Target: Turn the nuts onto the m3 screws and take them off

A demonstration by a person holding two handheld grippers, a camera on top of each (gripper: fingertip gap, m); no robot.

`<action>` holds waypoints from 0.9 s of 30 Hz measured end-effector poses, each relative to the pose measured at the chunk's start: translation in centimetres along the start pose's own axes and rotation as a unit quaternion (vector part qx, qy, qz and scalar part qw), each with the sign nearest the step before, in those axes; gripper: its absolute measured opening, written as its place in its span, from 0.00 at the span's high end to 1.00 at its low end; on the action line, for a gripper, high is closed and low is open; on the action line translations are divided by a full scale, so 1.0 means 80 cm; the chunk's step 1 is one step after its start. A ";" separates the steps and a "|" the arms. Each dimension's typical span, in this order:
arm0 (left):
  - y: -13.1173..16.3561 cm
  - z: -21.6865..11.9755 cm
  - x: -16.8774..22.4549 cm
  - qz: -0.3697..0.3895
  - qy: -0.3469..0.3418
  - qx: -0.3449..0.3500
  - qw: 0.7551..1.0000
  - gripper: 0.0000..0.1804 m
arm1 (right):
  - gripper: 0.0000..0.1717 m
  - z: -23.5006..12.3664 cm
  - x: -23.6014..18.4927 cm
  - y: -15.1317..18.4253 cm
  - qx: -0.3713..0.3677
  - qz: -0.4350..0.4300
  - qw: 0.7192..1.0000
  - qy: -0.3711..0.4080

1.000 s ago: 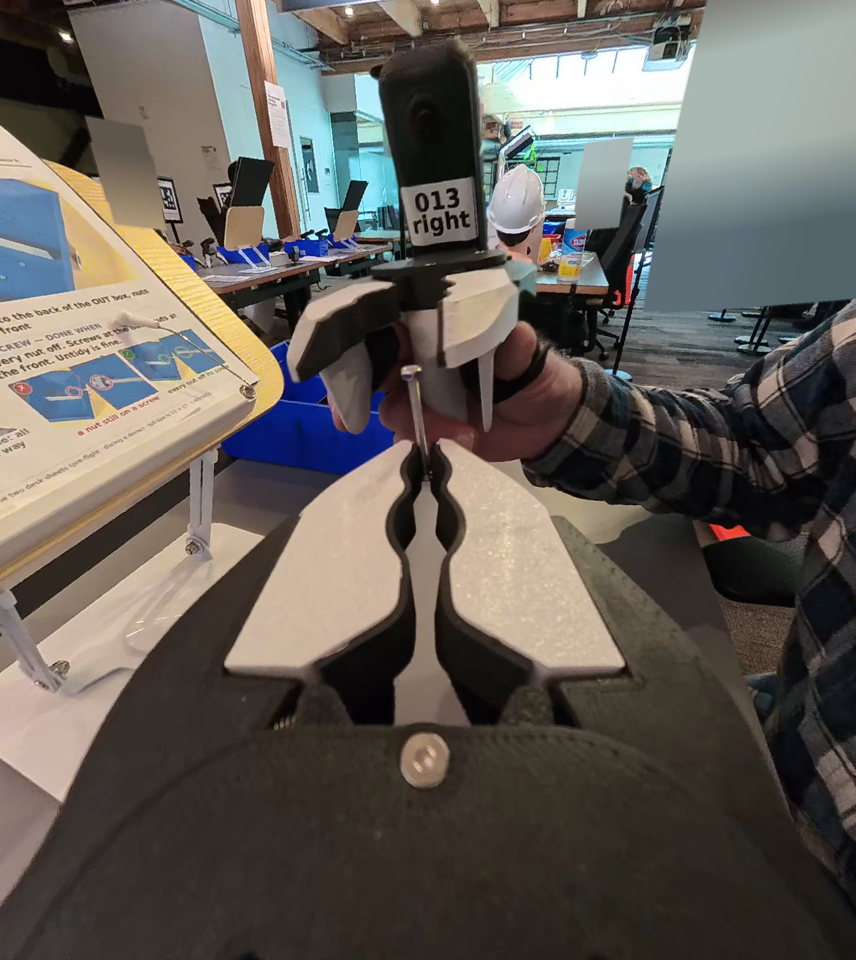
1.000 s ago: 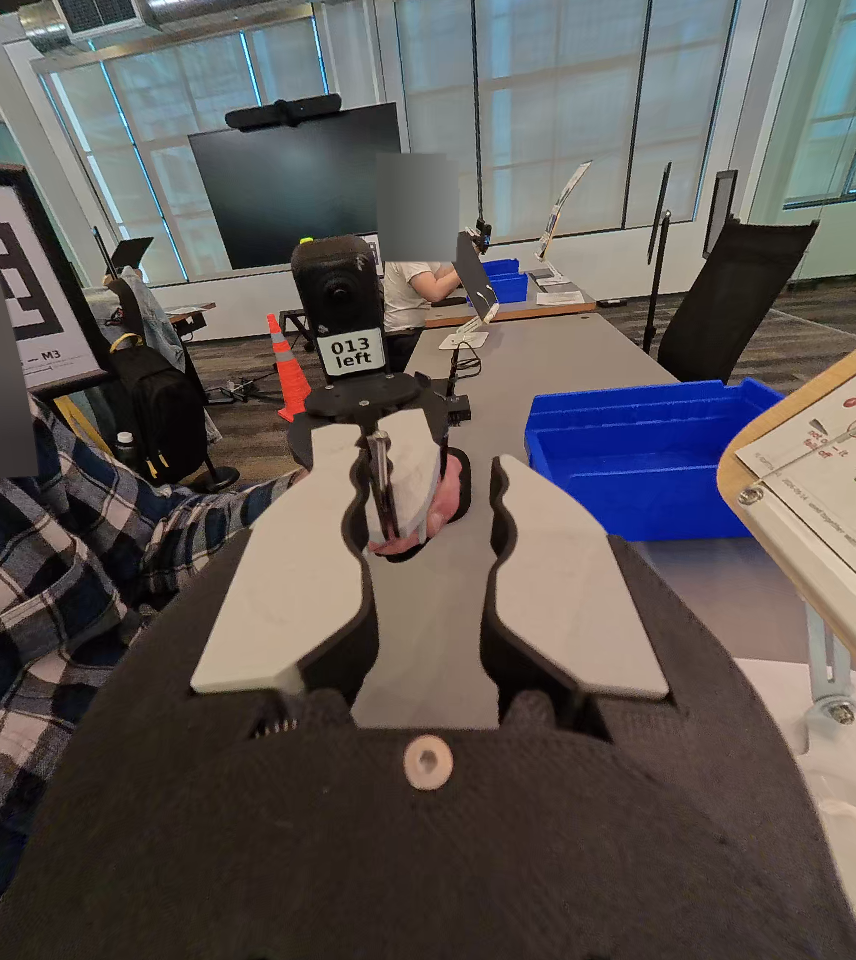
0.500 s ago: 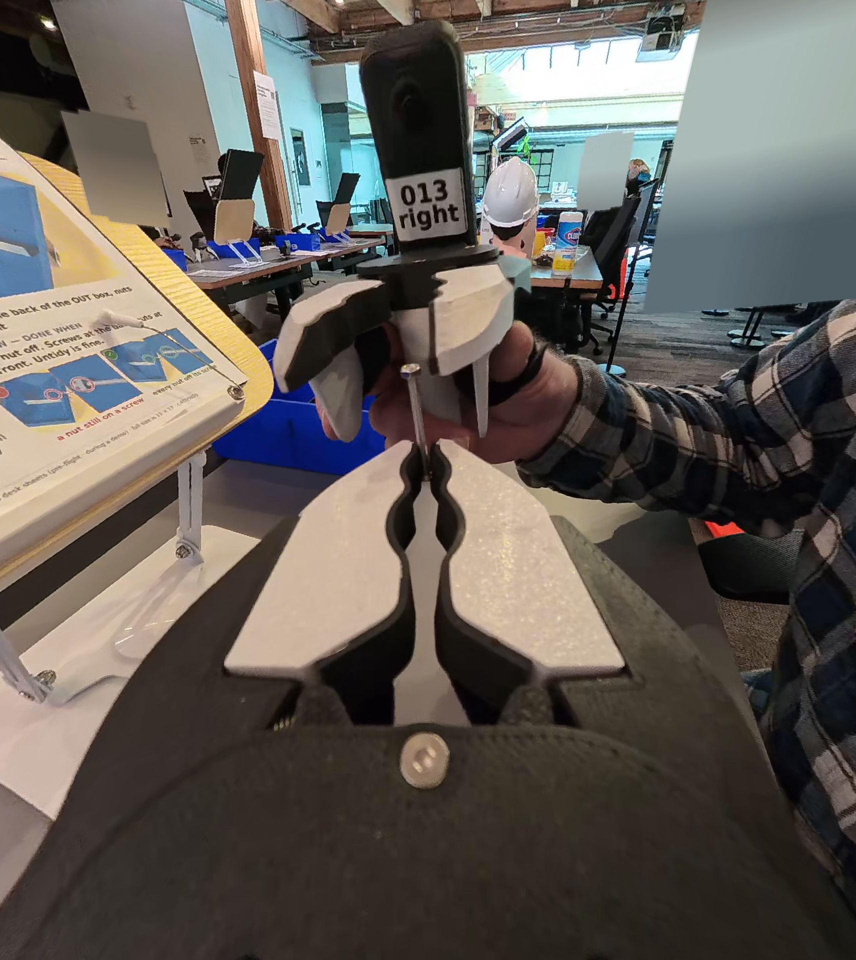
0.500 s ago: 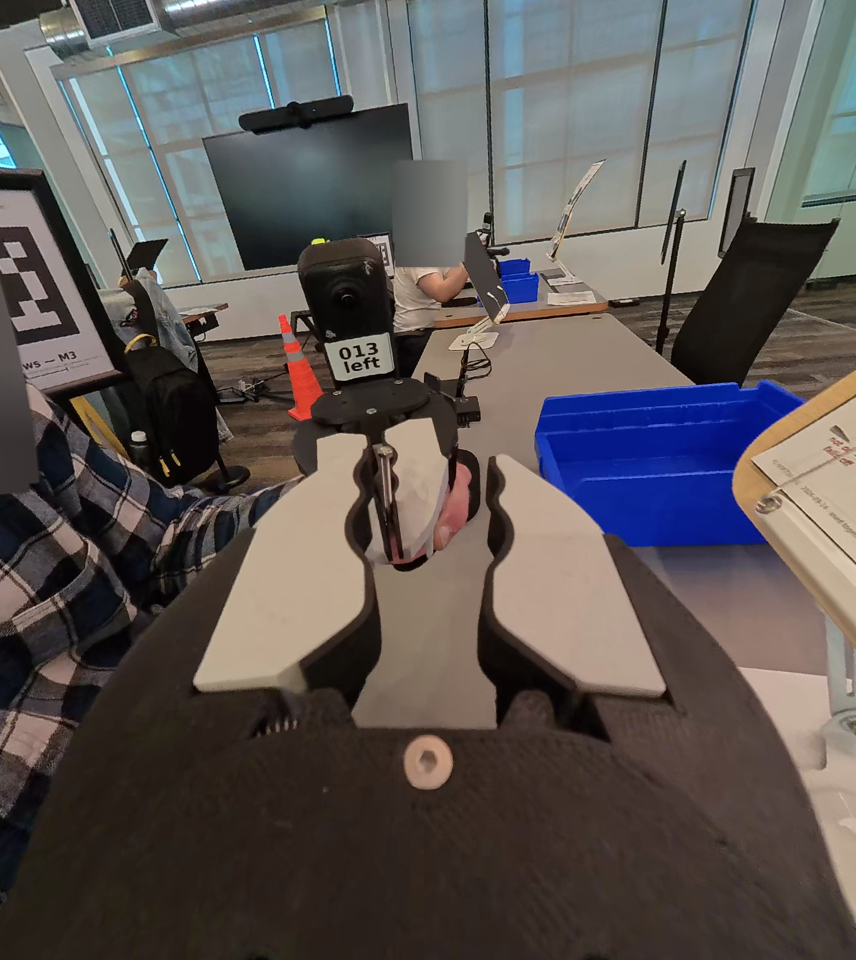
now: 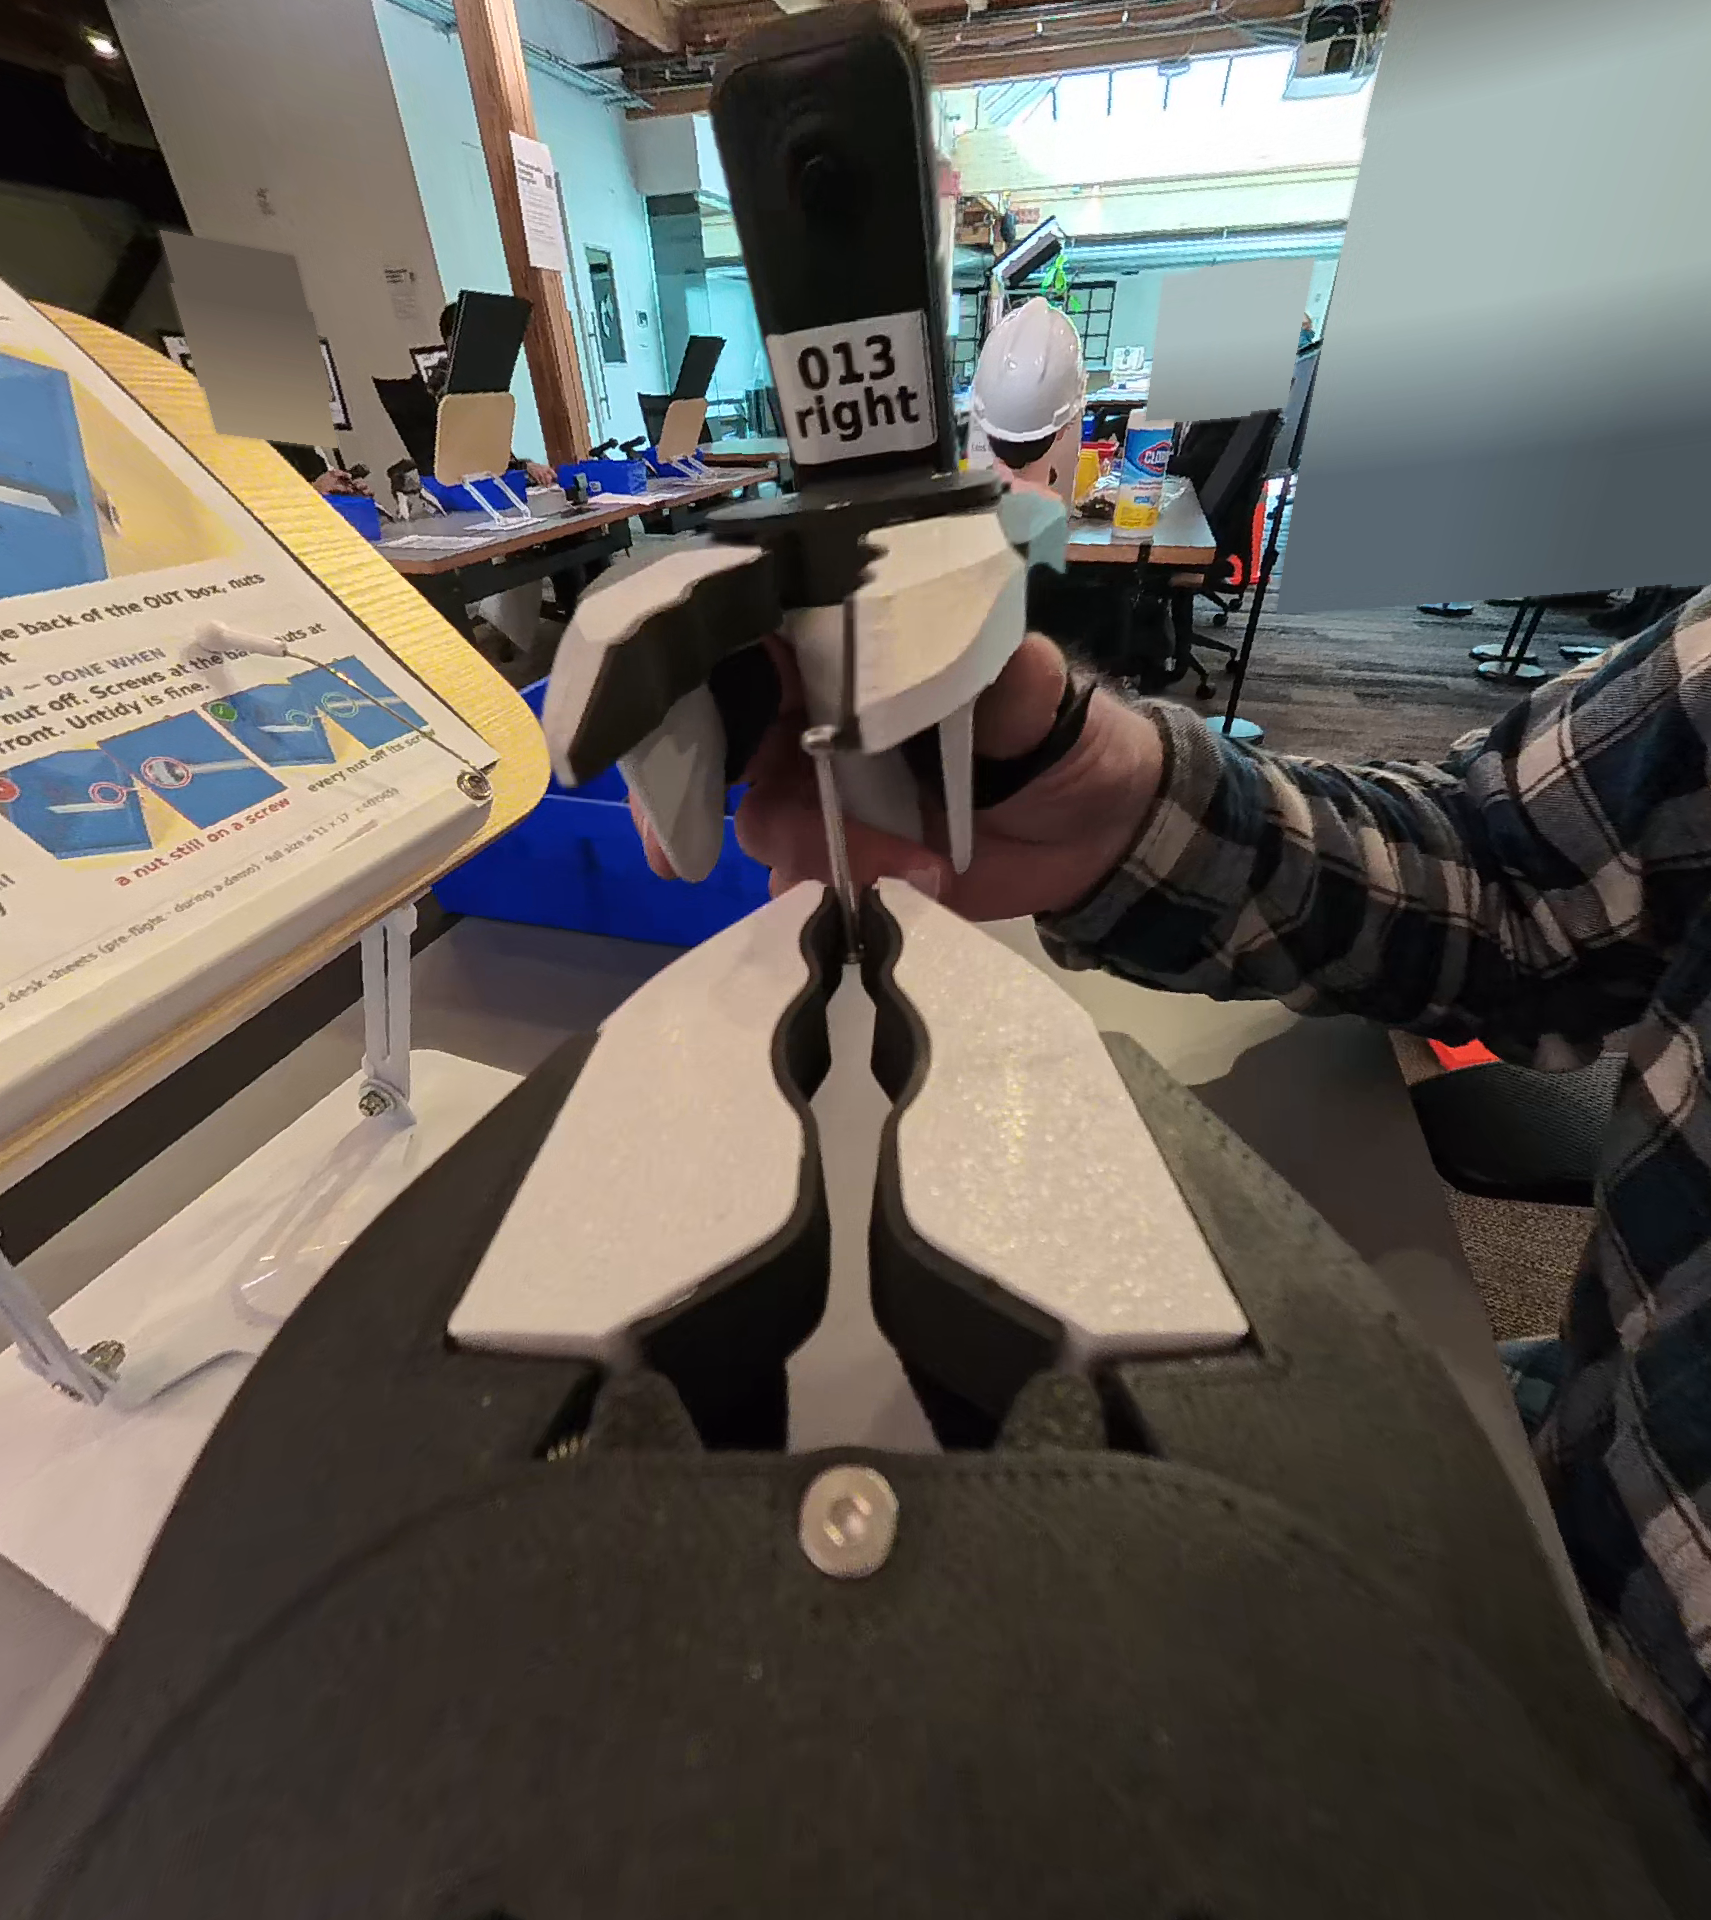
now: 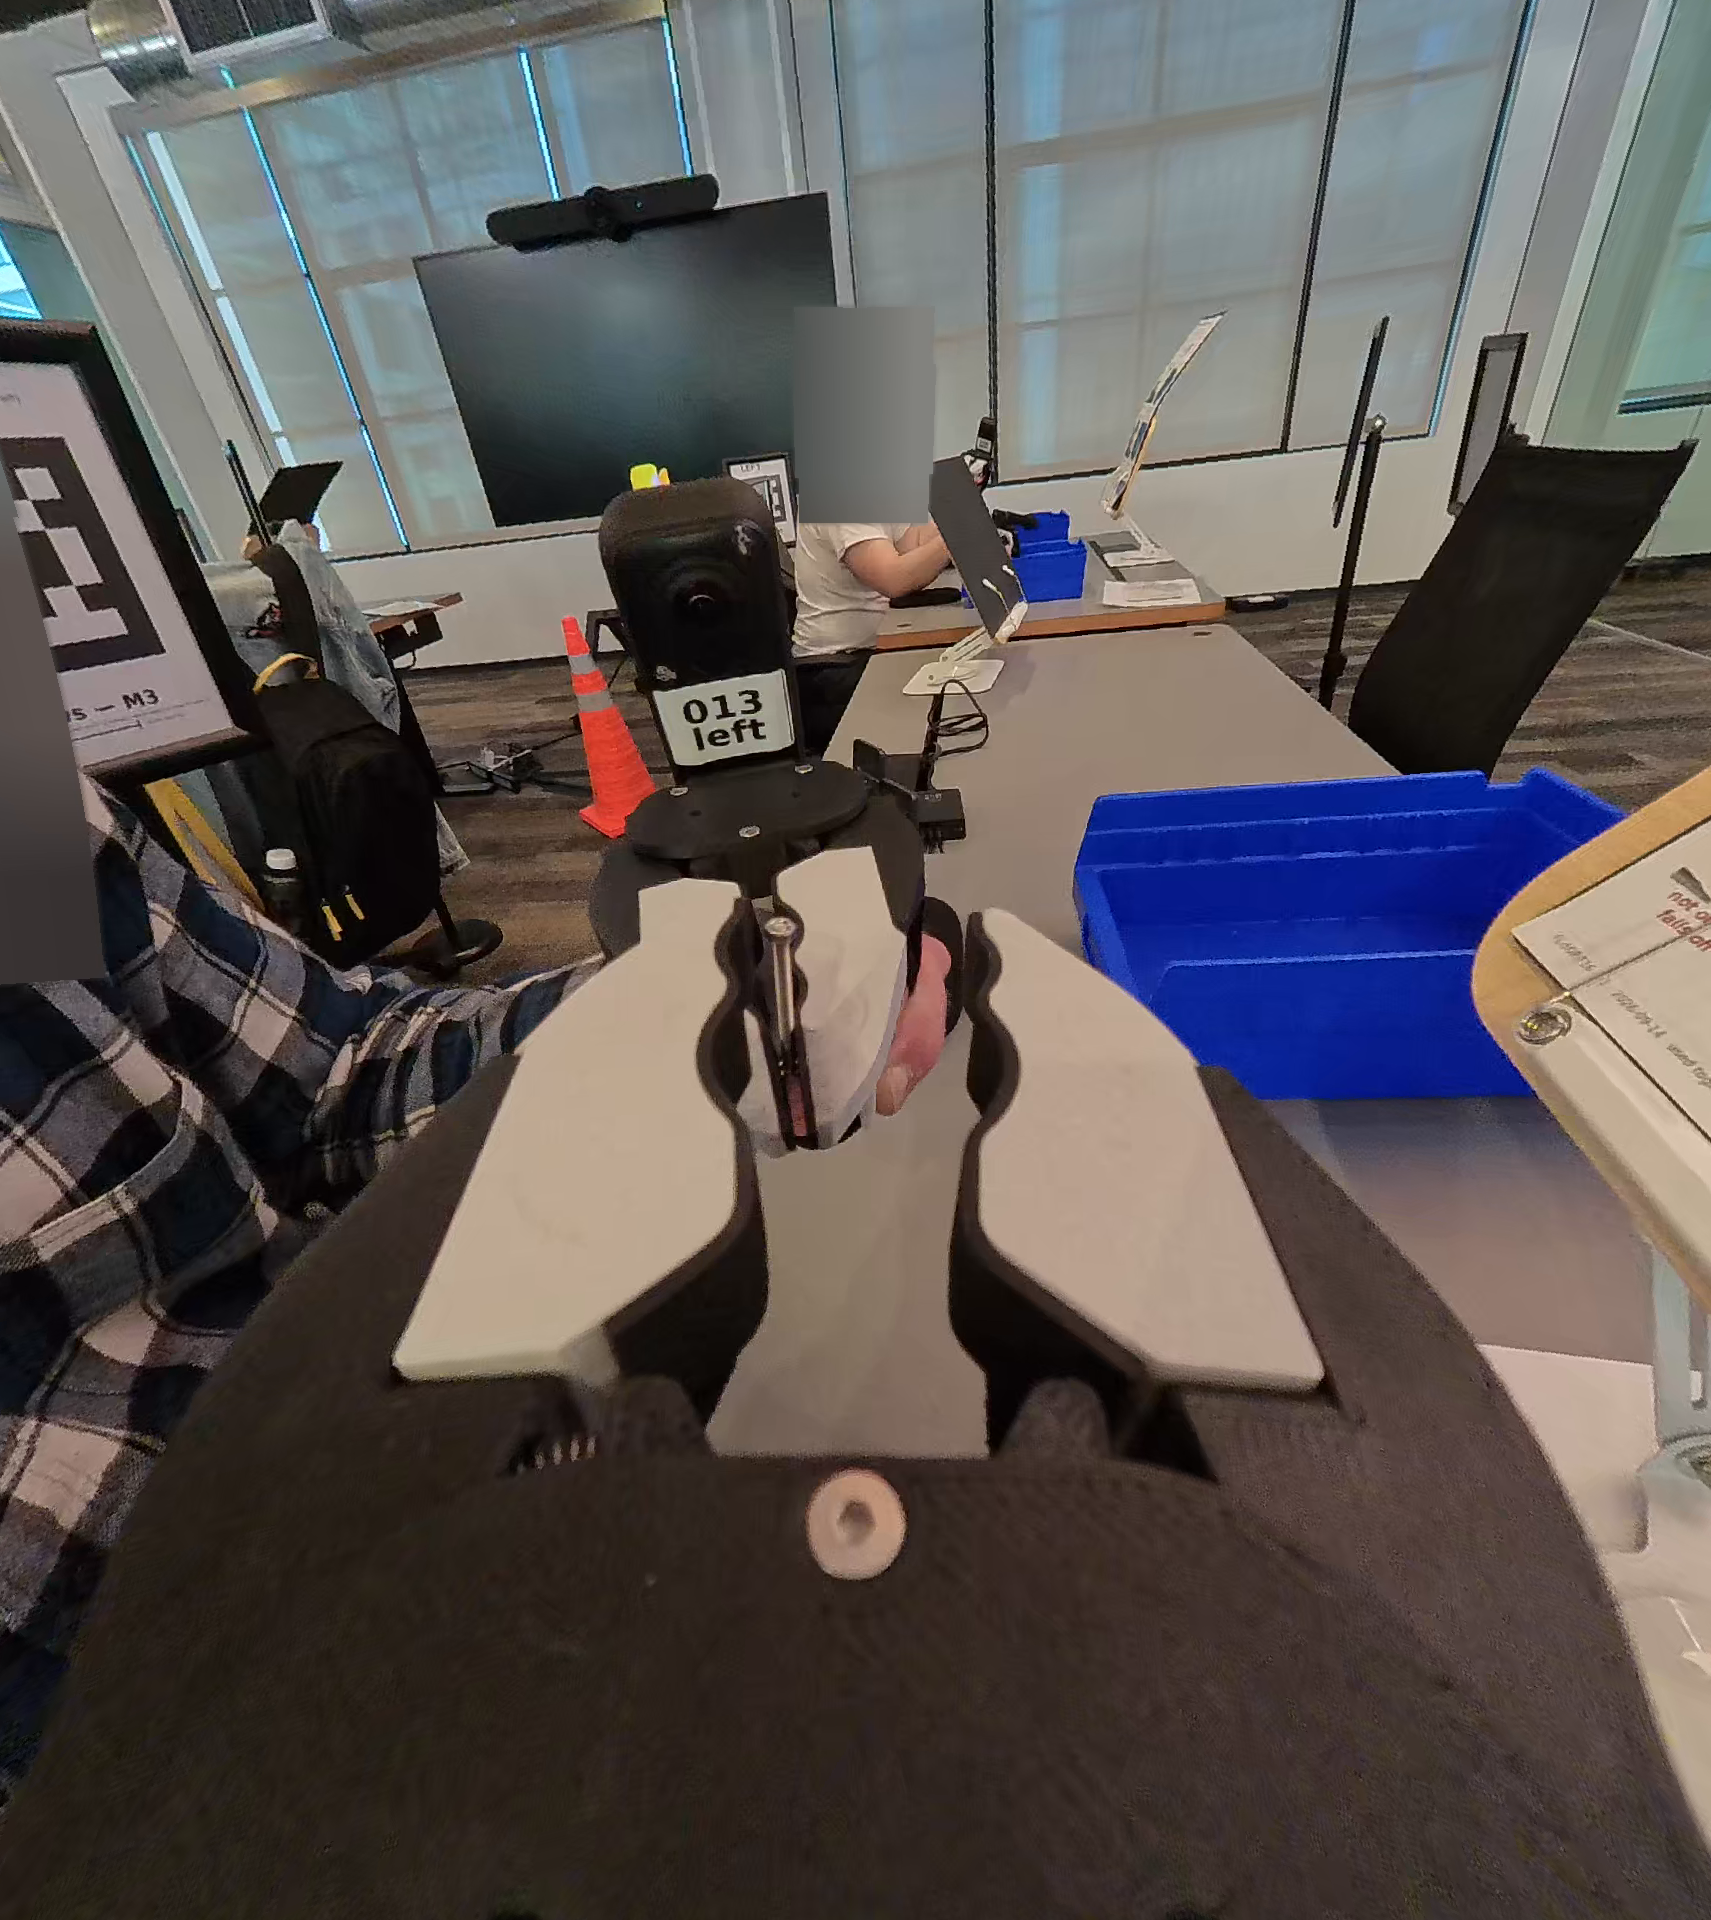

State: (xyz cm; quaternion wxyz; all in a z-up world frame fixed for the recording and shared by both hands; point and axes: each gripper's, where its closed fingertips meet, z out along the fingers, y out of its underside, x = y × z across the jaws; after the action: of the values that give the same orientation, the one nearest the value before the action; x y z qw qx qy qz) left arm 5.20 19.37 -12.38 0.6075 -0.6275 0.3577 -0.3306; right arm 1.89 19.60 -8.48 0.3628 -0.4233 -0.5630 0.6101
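The left gripper (image 5: 849, 920) has its white fingers (image 5: 716, 1122) clenched on the lower end of a long, thin silver metal screw (image 5: 833, 821), which stands nearly upright out of the fingertips with its round head at the top. In the right wrist view the same screw (image 6: 781, 997) shows pinched between the left gripper's (image 6: 791, 1091) pads, head up.

The right gripper (image 6: 846, 997) faces the left one at close range, held above the grey tabletop (image 6: 1121, 727). Its two white fingers (image 6: 602, 1132) stand apart with a clear gap between them, released and grasping nothing; the screw lies beyond them, just past the left fingertip, and neither pad touches it. Seen from the left wrist view, the right gripper (image 5: 799, 790) hangs with its fingers pointing down and spread, and the head of the screw rises to just in front of one of them. A hand (image 5: 1017, 800) in a dark strap grips its handle, with a blue and white plaid sleeve (image 5: 1453, 883) behind.

A blue plastic bin (image 6: 1329, 925) sits on the tabletop to the right of the grippers, well apart from both. Beside it stands a tilted wooden board carrying a printed instruction sheet (image 5: 134, 727) on a white metal stand (image 5: 61, 1382). An orange traffic cone (image 6: 602, 727) stands on the floor beyond.
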 end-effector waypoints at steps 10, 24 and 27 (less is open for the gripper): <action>-0.002 -0.001 -0.001 -0.004 0.001 0.005 1.000 0.98 | 0.78 -0.010 0.001 -0.002 0.011 0.007 1.000 0.000; 0.002 -0.001 -0.009 0.021 -0.038 -0.018 0.999 0.98 | 0.80 -0.014 -0.001 -0.001 -0.019 -0.003 1.000 0.012; 0.007 0.001 -0.013 0.043 -0.067 -0.039 0.996 0.98 | 0.83 -0.012 -0.001 0.008 -0.066 -0.009 0.997 0.034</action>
State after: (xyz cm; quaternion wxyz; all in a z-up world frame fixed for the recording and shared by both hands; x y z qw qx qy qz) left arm 4.70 20.29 -12.95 0.6189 -0.6555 0.3554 -0.2471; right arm 2.85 19.80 -9.14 0.3583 -0.4622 -0.5929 0.5536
